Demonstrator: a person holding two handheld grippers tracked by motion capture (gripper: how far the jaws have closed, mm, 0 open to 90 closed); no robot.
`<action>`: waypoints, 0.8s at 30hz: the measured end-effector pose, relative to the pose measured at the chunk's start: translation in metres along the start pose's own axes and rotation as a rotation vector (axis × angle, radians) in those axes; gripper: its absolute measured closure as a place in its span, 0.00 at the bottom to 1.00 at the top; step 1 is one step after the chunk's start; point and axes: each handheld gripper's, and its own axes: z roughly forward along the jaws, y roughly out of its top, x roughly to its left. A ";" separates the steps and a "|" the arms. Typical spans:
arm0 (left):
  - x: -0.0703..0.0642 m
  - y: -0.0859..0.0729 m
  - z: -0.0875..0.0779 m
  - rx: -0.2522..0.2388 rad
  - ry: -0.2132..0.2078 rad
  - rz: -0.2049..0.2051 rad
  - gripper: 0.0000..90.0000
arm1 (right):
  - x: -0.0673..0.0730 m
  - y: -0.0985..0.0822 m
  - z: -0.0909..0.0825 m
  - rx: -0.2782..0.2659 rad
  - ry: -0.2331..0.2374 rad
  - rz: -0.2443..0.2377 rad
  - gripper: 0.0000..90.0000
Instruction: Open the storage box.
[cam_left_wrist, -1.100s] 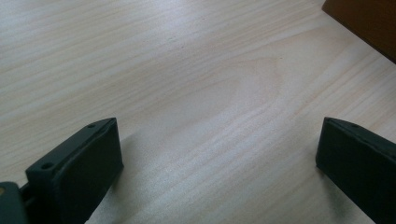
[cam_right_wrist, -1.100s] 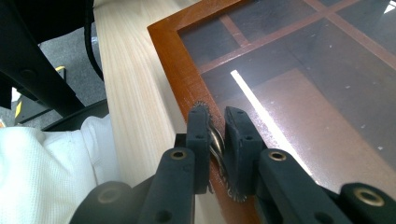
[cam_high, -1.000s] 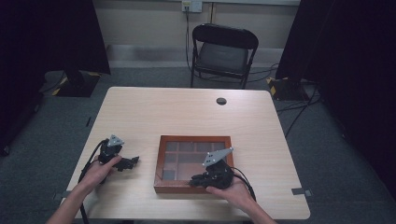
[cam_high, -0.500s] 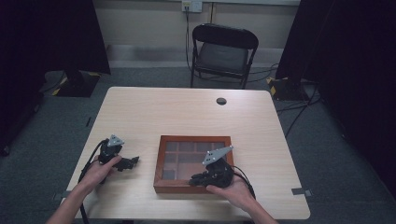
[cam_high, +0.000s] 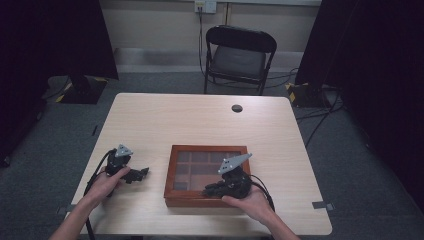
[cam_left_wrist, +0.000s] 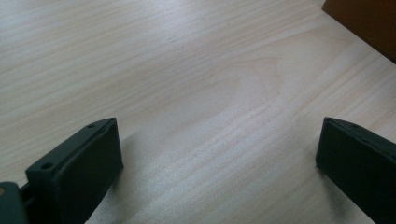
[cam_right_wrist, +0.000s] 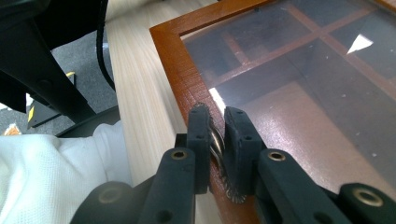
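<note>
A brown wooden box (cam_high: 170, 172) with a glass lid over several compartments lies near the table's front edge. My right gripper (cam_high: 210, 190) rests on the box's front rim, shut on a small ridged metal clasp (cam_right_wrist: 216, 143) at the lid's edge. In the right gripper view the gripper (cam_right_wrist: 217, 123) pinches the clasp beside the wooden frame (cam_right_wrist: 175, 60) and glass (cam_right_wrist: 303, 88). To the left of the box my left gripper (cam_high: 142, 173) sits low over the table, pointing toward it. It stands open (cam_left_wrist: 217, 144) with bare wood between its fingers; the box's corner (cam_left_wrist: 369, 23) shows ahead.
A black folding chair (cam_high: 240, 52) stands behind the table. A small black round cap (cam_high: 237, 108) sits in the tabletop near the far edge. Cables trail from both grippers over the front edge. White fabric (cam_right_wrist: 46, 163) lies below the table edge.
</note>
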 end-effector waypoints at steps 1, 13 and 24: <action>0.000 0.000 0.000 0.002 0.000 0.004 0.00 | 0.000 0.002 -0.002 -0.008 0.004 0.004 0.90; 0.000 0.000 0.000 0.000 0.000 0.000 0.00 | 0.000 0.010 -0.012 -0.037 0.004 0.002 0.90; 0.000 0.000 0.000 0.000 0.000 0.000 0.00 | 0.000 0.017 -0.019 -0.052 0.000 0.003 0.90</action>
